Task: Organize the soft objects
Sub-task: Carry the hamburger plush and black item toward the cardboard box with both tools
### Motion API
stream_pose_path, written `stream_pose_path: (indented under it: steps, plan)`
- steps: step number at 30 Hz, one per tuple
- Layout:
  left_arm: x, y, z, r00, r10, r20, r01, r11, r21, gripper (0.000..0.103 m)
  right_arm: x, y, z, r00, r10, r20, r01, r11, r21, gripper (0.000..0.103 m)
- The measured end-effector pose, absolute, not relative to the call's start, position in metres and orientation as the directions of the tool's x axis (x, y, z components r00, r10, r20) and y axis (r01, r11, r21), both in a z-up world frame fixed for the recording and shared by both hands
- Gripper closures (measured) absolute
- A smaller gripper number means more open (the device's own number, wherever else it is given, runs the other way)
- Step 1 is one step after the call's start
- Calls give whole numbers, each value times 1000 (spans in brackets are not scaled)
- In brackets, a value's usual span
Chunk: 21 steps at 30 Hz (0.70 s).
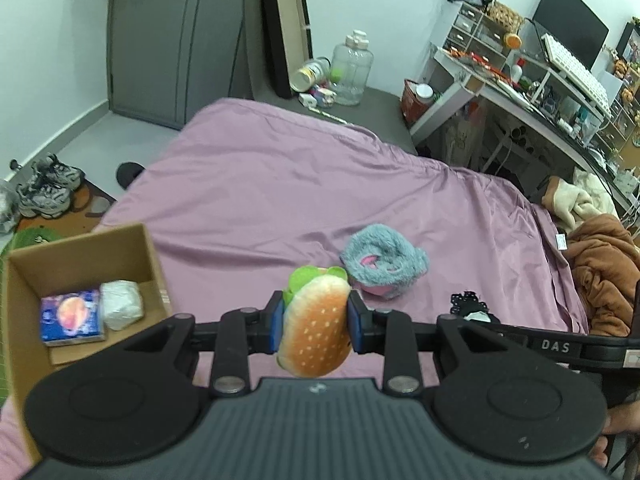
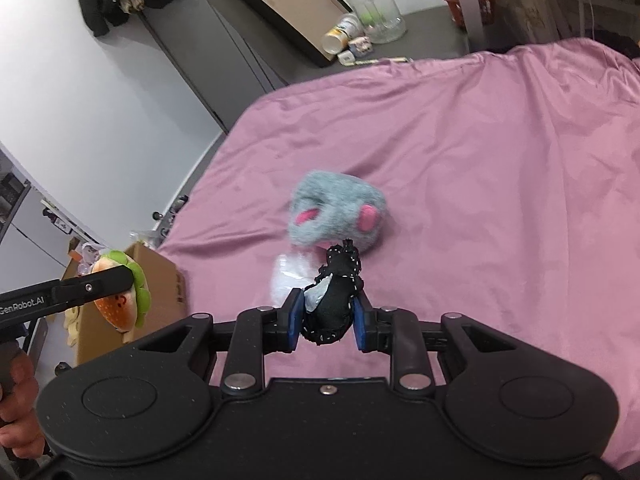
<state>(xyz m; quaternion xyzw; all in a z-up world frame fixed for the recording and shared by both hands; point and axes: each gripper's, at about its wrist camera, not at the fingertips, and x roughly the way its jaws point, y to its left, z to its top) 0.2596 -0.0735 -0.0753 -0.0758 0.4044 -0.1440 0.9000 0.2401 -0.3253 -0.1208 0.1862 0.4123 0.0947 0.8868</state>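
Pink bedsheet (image 1: 280, 184), cluttered bedroom.
Burger plush (image 1: 316, 328) is clamped by left gripper (image 1: 316, 322), black fabric item (image 2: 334, 308) by right gripper (image 2: 328, 318); grey plush (image 2: 340, 210) is blurred.

light: bright, even | shadows: soft | edges: fisheye-bent, dark corners | blur: slight

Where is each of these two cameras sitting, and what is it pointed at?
Left wrist: on the left gripper, looking down at the burger toy it holds, the bed and box; fingers show.
Right wrist: on the right gripper, holding a black fabric piece; a hand shows.
Shared: the grey plush, burger toy, bed, box.
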Motion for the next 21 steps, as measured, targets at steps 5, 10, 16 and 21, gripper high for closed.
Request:
stream_pose_path:
  steps: [5, 10, 16, 21]
  plan:
    - [246, -47, -62, 660, -297, -690, 170, 954, -248, 73, 230, -306, -104, 650, 343, -678, -48, 909, 414, 77]
    - [232, -16, -55, 685, -269, -677, 133, 960, -248, 72, 223, -282, -90, 654, 368, -661, -100, 908, 407, 77]
    - [217, 20, -48, 710, -243, -661, 95, 963, -252, 72, 217, -259, -79, 661, 377, -649, -133, 910, 393, 77]
    - [207, 53, -46, 731, -207, -650, 53, 967, -248, 72, 213, -241, -71, 674, 387, -629, -153, 906, 394, 76]
